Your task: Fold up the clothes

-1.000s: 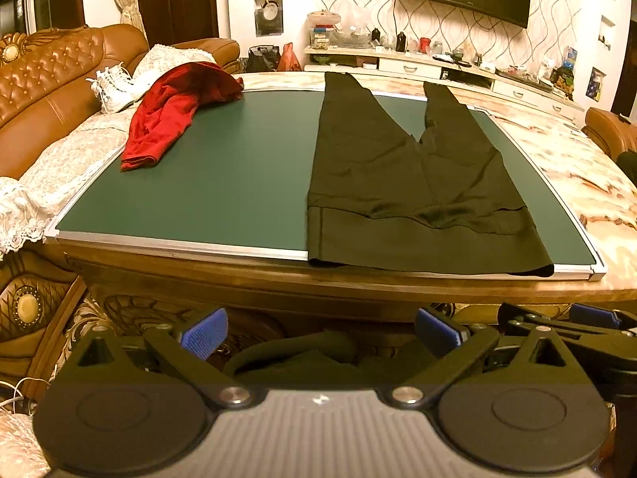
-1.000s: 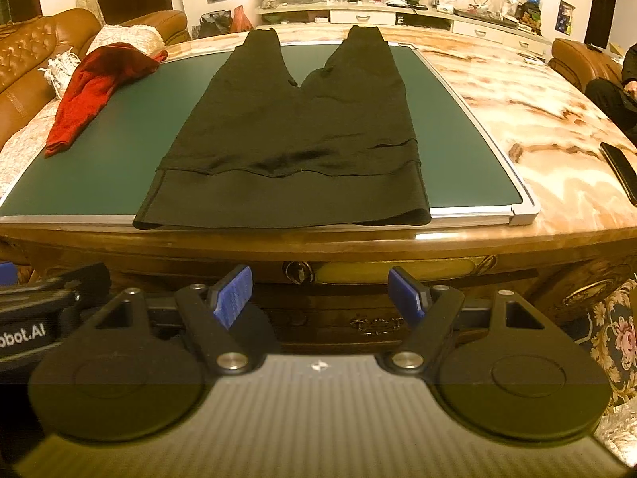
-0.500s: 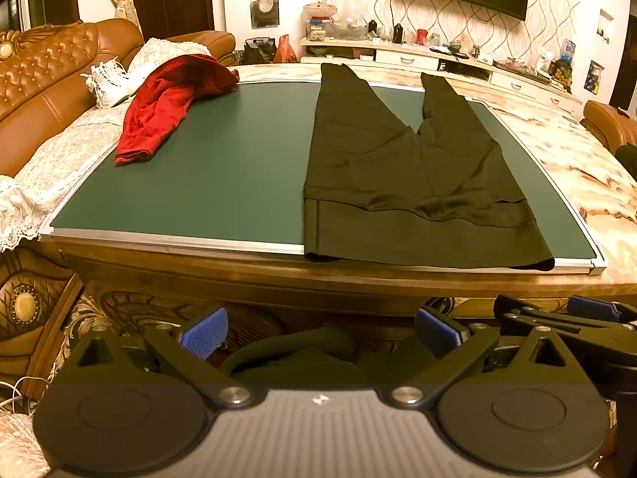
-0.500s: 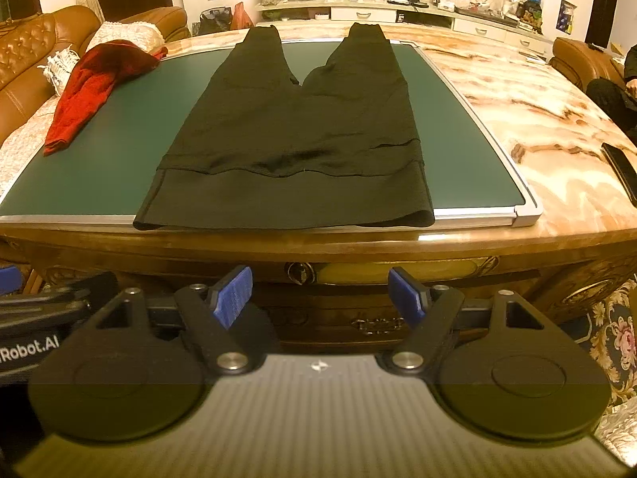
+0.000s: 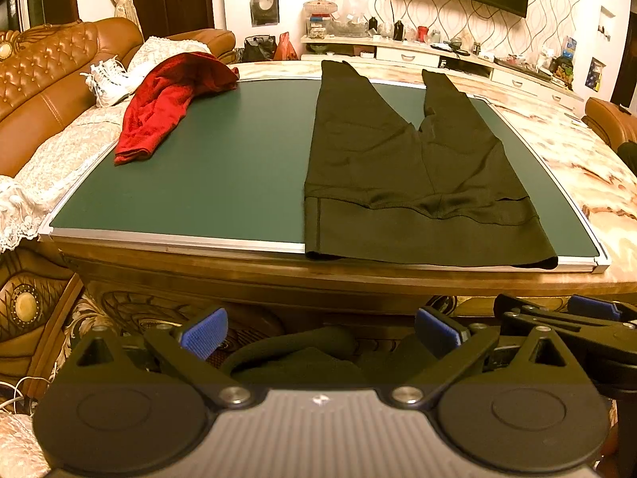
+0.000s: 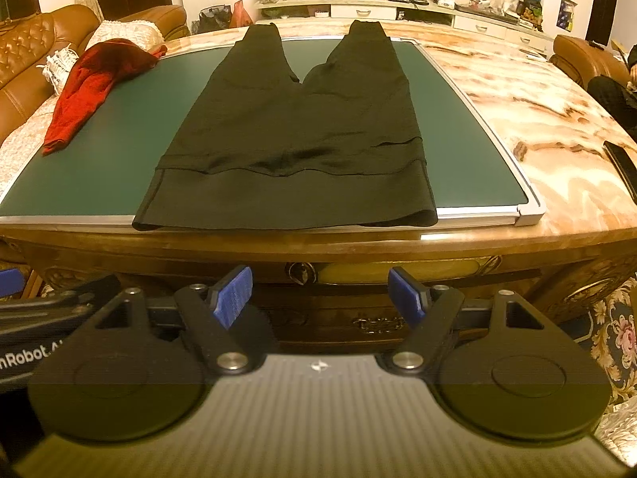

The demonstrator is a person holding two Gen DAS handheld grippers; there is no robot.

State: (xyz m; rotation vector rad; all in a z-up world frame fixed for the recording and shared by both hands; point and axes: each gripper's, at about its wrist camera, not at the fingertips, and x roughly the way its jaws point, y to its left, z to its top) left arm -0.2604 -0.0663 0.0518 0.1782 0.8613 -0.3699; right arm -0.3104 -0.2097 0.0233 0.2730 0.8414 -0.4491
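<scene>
Green mat (image 5: 239,167) bears flat black trousers (image 5: 398,175); both grippers' jaws gape wide, holding nothing.

The trousers (image 6: 294,131) lie flat on the mat (image 6: 99,151), waistband at the near edge of the table (image 6: 537,111), legs pointing away. A crumpled garment (image 6: 91,83) lies at the mat's far left corner, with a sofa (image 5: 43,91) left of the table.

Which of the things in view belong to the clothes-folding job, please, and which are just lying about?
Part of the job:
- black trousers, spread flat on the green mat
- red garment, crumpled at the mat's far left corner
- left gripper and right gripper, both open and empty

Just lying about:
- white shoes on the sofa
- dark flat object on the marble tabletop
</scene>
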